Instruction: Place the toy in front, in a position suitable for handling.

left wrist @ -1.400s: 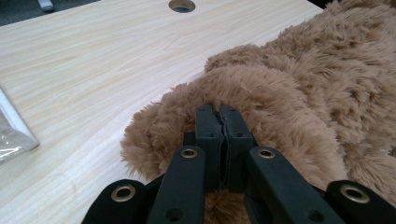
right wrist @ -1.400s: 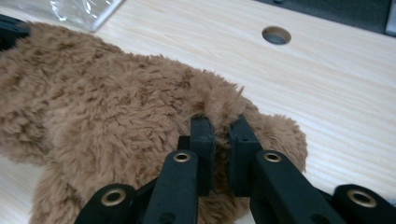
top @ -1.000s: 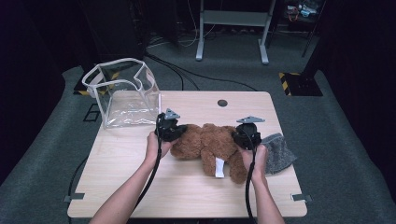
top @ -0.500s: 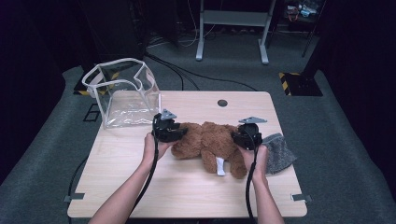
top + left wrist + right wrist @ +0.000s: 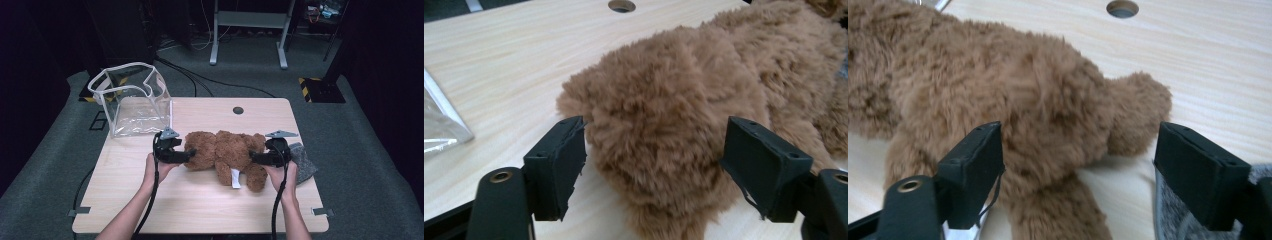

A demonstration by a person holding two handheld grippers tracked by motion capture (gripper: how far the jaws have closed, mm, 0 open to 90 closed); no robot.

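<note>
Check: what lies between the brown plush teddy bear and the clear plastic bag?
Bare wooden table separates the brown plush teddy bear from the clear plastic bag in the high view.

Between your left claw (image 5: 654,165) and your right claw (image 5: 1075,170) lies a teddy bear (image 5: 225,152) of brown plush, its pile long, shaggy and matt. A smooth white cloth tag (image 5: 235,178) hangs from it nearer your right claw. Both claws look like black matt plastic, with dull, slightly rough pads (image 5: 558,165). The table (image 5: 200,200) under them is pale wood with a fine grain and a smooth, low-sheen finish. Beyond your left claw stands a bag (image 5: 132,102) of clear glossy plastic, creased and edged in white. Just outside your right claw lies a grey felt-like cloth (image 5: 302,160), coarse and matt.
</note>
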